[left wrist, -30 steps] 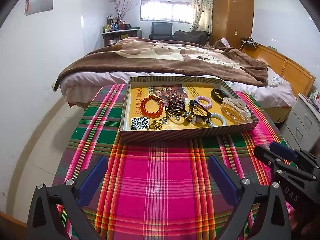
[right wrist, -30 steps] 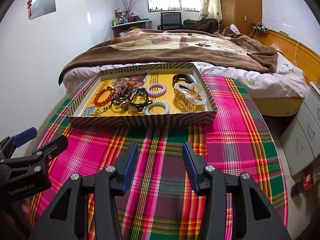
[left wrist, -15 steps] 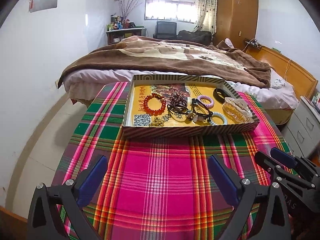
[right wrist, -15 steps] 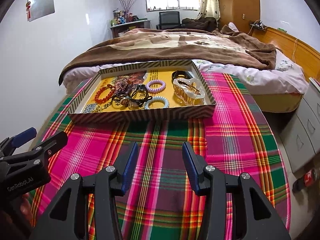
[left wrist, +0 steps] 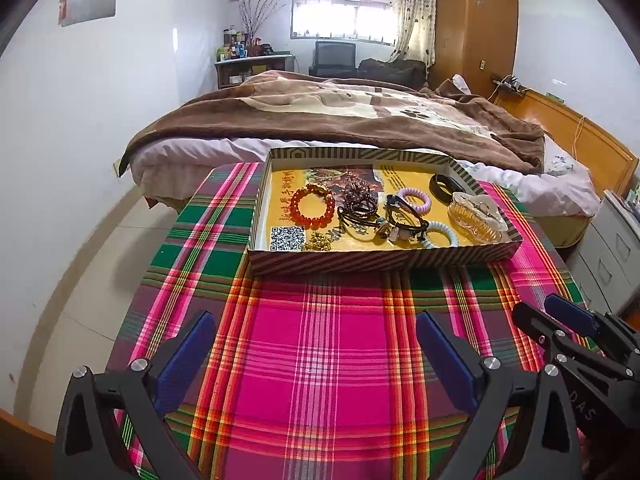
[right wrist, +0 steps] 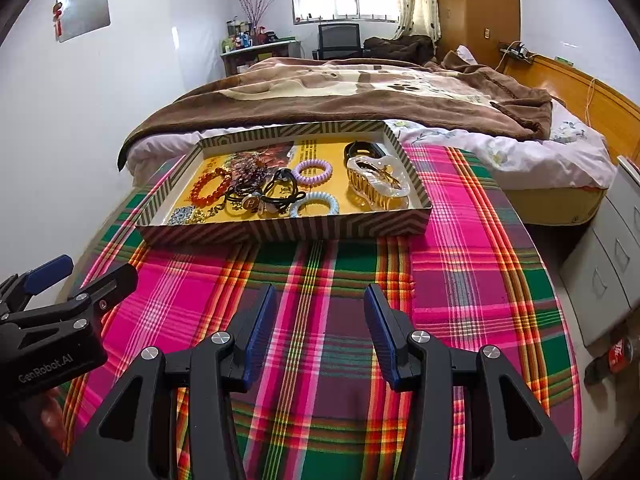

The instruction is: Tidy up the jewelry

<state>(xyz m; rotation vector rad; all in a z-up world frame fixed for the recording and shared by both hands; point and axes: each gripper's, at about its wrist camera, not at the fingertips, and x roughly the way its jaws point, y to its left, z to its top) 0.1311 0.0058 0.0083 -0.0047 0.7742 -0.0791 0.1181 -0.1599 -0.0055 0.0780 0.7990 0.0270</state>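
A striped shallow box with a yellow floor sits at the far side of the plaid table. Inside lie a red bead bracelet, dark bead strands, black cords, a purple coil hair tie, a pale blue coil tie, a clear amber hair claw, a black band and a gold chain. My left gripper is wide open and empty, short of the box. My right gripper is open and empty, also short of it.
The round table wears a pink, green and red plaid cloth. A bed with a brown blanket stands just behind it. Grey drawers stand at the right. White wall and floor lie to the left.
Both grippers have drawn back and risen a little, so the box sits slightly farther off. Jaw openings are unchanged. Nothing in the box has moved.
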